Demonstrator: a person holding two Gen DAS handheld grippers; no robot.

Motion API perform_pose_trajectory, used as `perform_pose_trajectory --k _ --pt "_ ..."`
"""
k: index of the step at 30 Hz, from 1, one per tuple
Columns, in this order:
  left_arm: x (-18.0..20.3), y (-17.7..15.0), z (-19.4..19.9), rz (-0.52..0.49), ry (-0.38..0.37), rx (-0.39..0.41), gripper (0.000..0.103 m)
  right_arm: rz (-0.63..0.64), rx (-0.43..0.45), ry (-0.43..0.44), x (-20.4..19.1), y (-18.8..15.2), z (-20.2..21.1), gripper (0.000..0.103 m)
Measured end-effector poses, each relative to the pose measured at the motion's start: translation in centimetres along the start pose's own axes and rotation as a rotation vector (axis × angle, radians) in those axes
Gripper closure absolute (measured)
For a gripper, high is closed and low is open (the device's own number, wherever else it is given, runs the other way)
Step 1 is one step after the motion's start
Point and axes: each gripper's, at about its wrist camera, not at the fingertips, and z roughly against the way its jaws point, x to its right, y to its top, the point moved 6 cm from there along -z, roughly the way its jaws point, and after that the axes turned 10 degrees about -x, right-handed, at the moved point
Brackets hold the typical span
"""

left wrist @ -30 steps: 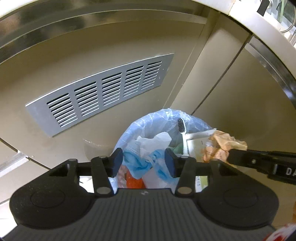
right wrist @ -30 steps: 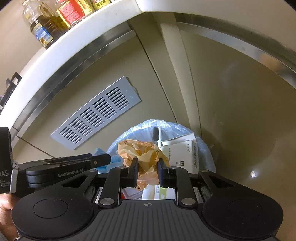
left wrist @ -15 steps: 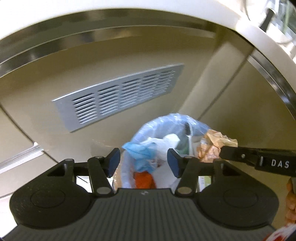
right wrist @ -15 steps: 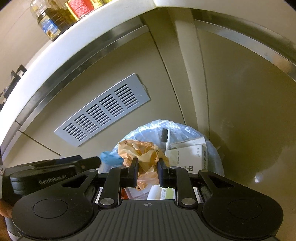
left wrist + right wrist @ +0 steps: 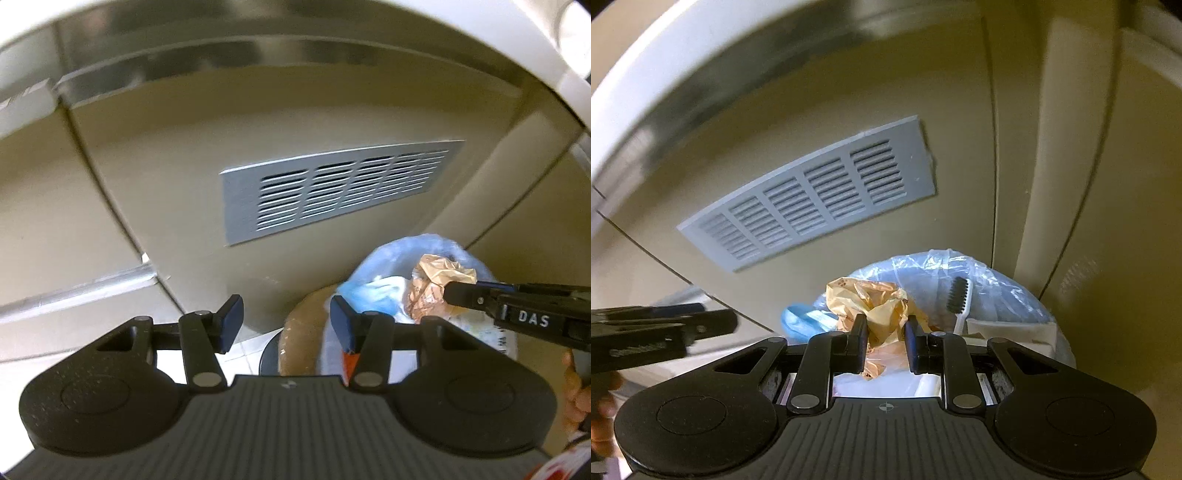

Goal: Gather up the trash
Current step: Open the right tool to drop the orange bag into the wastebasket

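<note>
The right hand-held gripper [image 5: 885,338] pinches a crumpled tan plastic wrapper [image 5: 879,306] just above the round bin lined with a pale blue plastic bag [image 5: 997,291]. The bin already holds a white toothbrush with dark bristles [image 5: 960,302], blue wrapping [image 5: 805,321] and a white carton [image 5: 1008,330]. The left hand-held gripper [image 5: 284,326] is empty, its jaws closing beside the bin. What remains, likely, is dropping the wrapper in.

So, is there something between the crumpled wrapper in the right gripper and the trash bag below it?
Nothing visible does. The right gripper holds the crumpled orange wrapper directly over the open blue trash bag. A toothbrush stands beside it, not under it.
</note>
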Motion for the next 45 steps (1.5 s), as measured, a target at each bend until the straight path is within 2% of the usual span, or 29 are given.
perform_pose_trajectory --k 13,18,20,21,22,25,29,31,35,39,45 --pt "-0.9 -0.5 -0.6 0.060 0.027 -0.014 0.055 0.129 -0.133 -0.123 -0.5 0.7 -5.8 0.082" --pt "-1.3 -0.5 -1.0 0.085 0.041 -0.023 0.055 0.125 -0.119 -0.124 -0.3 0.3 -5.9 0.081" --pt "-1.1 -0.4 -1.2 0.090 0.043 -0.026 0.055 0.116 -0.107 -0.107 -0.2 0.2 -5.5 0.070" --pt "-1.1 -0.3 -1.3 0.090 0.044 -0.027 0.055 0.113 -0.091 -0.107 -0.2 0.2 -5.2 0.054" --pt "-1.0 -0.3 -1.3 0.089 0.047 -0.027 0.055 0.113 -0.077 -0.109 0.0 0.4 -4.5 0.042" --pt "-0.5 -0.3 -1.2 0.084 0.051 -0.024 0.055 0.112 -0.037 -0.080 0.2 0.6 -2.9 0.041" --pt "0.0 -0.5 -0.5 0.077 0.053 -0.023 0.055 0.096 -0.026 -0.062 0.2 0.4 -1.1 0.040" --pt "0.4 -0.6 0.1 0.074 0.052 -0.020 0.055 0.084 -0.014 -0.053 0.1 0.2 0.1 0.033" --pt "1.6 -0.9 1.7 0.059 0.052 -0.012 0.055 0.060 0.017 -0.027 -0.3 -0.6 3.2 0.027" --pt "2.9 -1.4 3.9 0.040 0.048 -0.001 0.054 0.019 0.021 -0.015 -0.6 -1.9 6.2 0.015" --pt "4.8 -2.4 7.9 0.010 0.064 0.032 0.053 0.061 0.000 -0.030 -2.4 -3.9 9.3 0.014"
